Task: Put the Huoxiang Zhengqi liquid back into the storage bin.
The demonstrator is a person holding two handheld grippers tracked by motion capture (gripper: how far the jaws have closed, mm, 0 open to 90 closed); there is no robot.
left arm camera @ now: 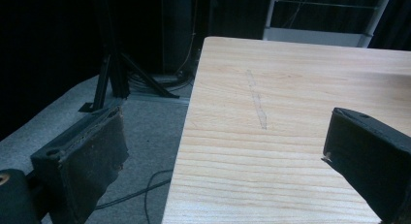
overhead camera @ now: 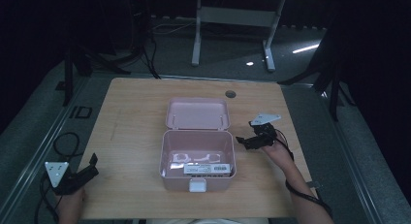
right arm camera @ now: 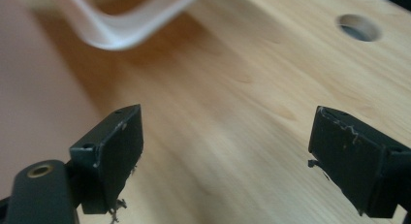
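Both jaws gape, empty — right gripper just beside the open pink box, perhaps reaching its lid; left gripper at the table's near-left corner. Approach squarely.

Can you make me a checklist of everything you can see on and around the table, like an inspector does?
Surface: wooden table, bare wood with a round hole near the far edge.
Job's things: pink box in the middle, lid open and tipped back; white pieces and a labelled strip lie inside.
Clutter: nothing seen.
Grippers: left gripper at the near left corner, jaws open, holding nothing. Right gripper just right of the box, jaws open, holding nothing.
Cables: black cable loops on the floor by the left gripper; another trails along the right forearm.
Surroundings: dark room, grey floor, white desk frame behind, black stands at the sides.
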